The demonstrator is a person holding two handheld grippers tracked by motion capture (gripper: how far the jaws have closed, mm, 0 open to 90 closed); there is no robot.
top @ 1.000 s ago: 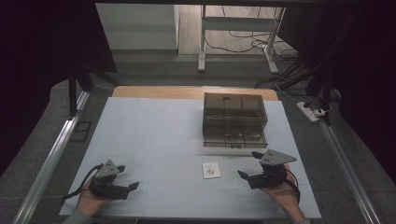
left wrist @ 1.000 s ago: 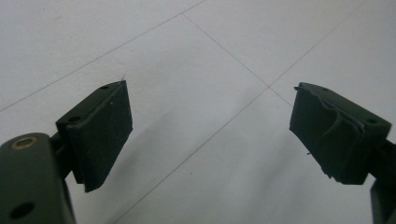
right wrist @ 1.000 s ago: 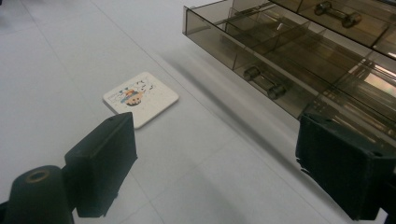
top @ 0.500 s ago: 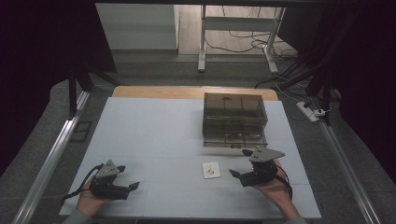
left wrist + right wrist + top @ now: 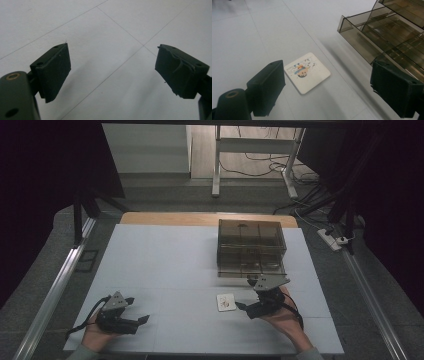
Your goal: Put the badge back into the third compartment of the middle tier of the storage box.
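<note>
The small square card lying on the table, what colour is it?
White card with a small multicoloured print, best in the right gripper view.

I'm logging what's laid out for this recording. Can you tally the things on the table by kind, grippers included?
Grippers: 2, the left gripper and the right gripper
Small white printed card: 1
Smoky clear compartment box: 1
Total: 4

My high view is dim with dark surroundings; ahead of the right gripper (image 5: 327,87) the table (image 5: 249,32) glares pale, its jaws soft-focused, casting faint shadows.
</note>
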